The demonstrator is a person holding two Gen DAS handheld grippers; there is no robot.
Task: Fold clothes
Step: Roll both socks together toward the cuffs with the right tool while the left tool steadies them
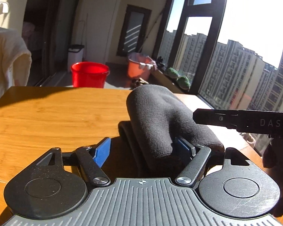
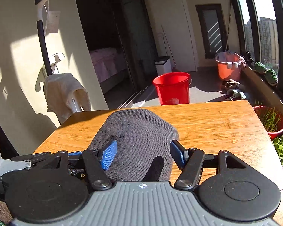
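Jaws spread on both tools, neither pinching anything. Left gripper low over the counter, its blue right pad touching the near fold of the dark grey garment, its left pad off the cloth and above bare wood. Right gripper straddling the same grey garment, blue pads on either side of the bundle, the cloth lying between them without being squeezed. Garment folded into a thick rounded bundle, resting on the counter near the front edge, its rounded end pointing toward the far edge; a rolled layer showing underneath at the left side in the left wrist view. Black body of the right tool reaching in from the right in that view, its tip just beside the bundle. Beyond the far edge, on the floor: red bucket, orange basin with cloth draped on its rim, slippers. Cream towel hung over a stand off the far left corner. Green plants in a red pot off the right edge, window with tower blocks behind.
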